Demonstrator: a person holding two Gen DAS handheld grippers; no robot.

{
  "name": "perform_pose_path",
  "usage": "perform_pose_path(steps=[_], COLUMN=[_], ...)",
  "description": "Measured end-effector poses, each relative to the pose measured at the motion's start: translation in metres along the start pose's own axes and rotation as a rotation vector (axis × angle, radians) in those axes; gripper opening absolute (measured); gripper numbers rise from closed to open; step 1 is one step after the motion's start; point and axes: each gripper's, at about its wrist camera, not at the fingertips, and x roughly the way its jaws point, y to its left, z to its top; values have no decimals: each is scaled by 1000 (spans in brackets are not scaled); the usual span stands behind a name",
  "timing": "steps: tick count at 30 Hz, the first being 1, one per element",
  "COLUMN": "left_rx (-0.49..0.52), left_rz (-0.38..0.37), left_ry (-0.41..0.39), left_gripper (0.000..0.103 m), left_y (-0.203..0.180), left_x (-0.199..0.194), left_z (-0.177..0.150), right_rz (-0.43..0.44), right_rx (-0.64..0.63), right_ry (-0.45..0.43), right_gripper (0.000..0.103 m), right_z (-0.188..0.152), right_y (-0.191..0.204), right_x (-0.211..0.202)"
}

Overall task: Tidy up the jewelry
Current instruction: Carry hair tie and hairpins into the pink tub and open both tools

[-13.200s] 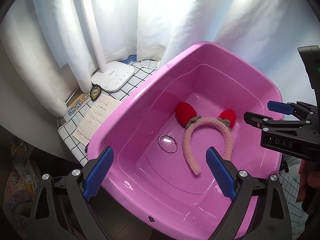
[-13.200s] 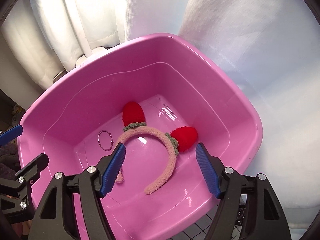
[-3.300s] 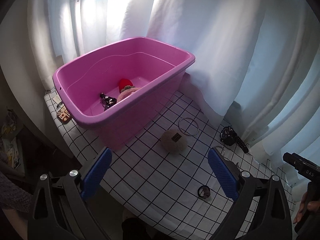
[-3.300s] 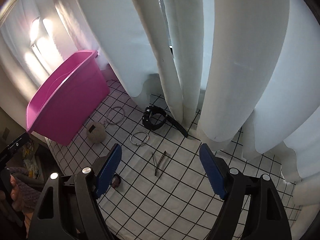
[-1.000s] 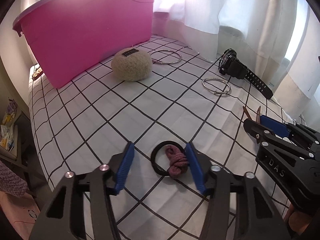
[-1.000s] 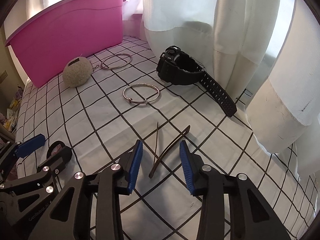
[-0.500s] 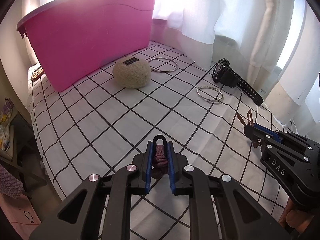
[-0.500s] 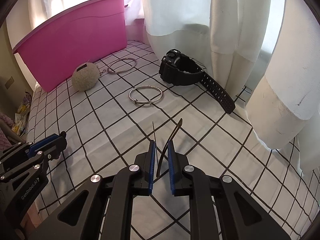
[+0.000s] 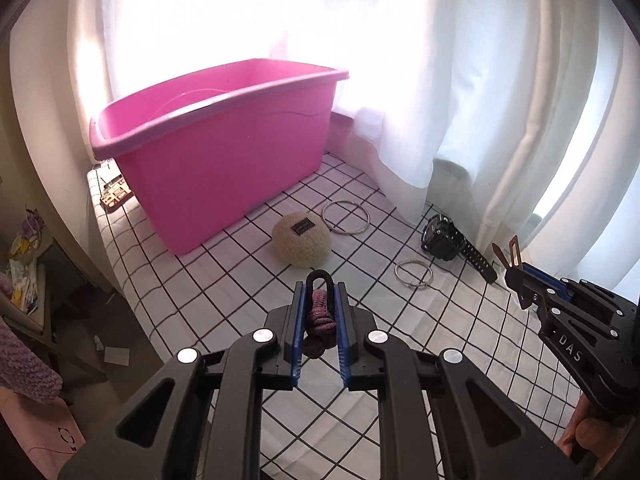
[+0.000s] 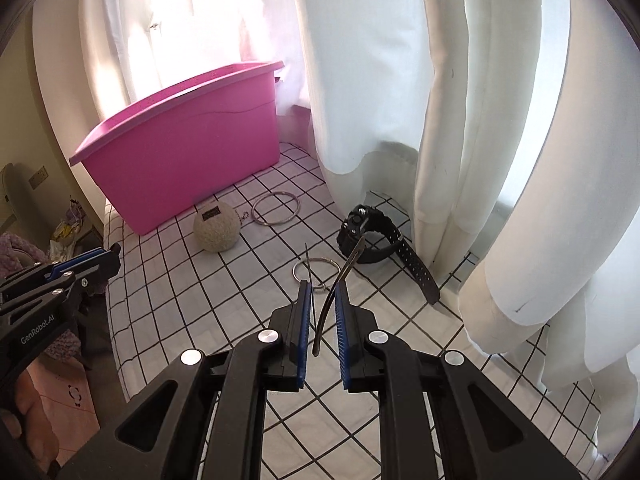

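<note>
My left gripper [image 9: 319, 290] is shut on a black hair tie with a mauve knot [image 9: 319, 316] and holds it above the checked cloth. My right gripper [image 10: 322, 287] is shut on a thin brown hair clip [image 10: 345, 270], also lifted; the clip shows in the left wrist view [image 9: 509, 255] too. The pink tub [image 9: 224, 152] stands at the far left of the table and also shows in the right wrist view [image 10: 188, 148]. A fuzzy cream ball [image 9: 302, 245], a large metal ring [image 9: 346, 223], a small metal ring [image 9: 414, 274] and a black watch [image 9: 448, 242] lie on the cloth.
White curtains [image 10: 420, 100] hang along the back and right, touching the cloth by the watch. The table's left edge [image 9: 116, 248] drops to a cluttered floor. A small brown item [image 9: 114, 196] lies left of the tub.
Both grippers have risen from the cloth with their items and pulled back. Half a second ago they had just shut on the hair tie and the clip at table level.
</note>
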Motion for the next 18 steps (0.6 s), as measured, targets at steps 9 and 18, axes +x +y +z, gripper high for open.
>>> perform_pose_path(steps=[9,18], left_rx=[-24,-17], left_rz=[39,21], left_ry=[-121,-168], left_gripper=[14,14], left_y=[54,127], left_x=[-39,-16], left_z=[79,163], right_rz=[50,78], right_rx=[-28,-53], right_ry=[-117,-193], right_gripper=[12,12], right_z=[82,178], right_y=[45,118], right_x=[-26,1])
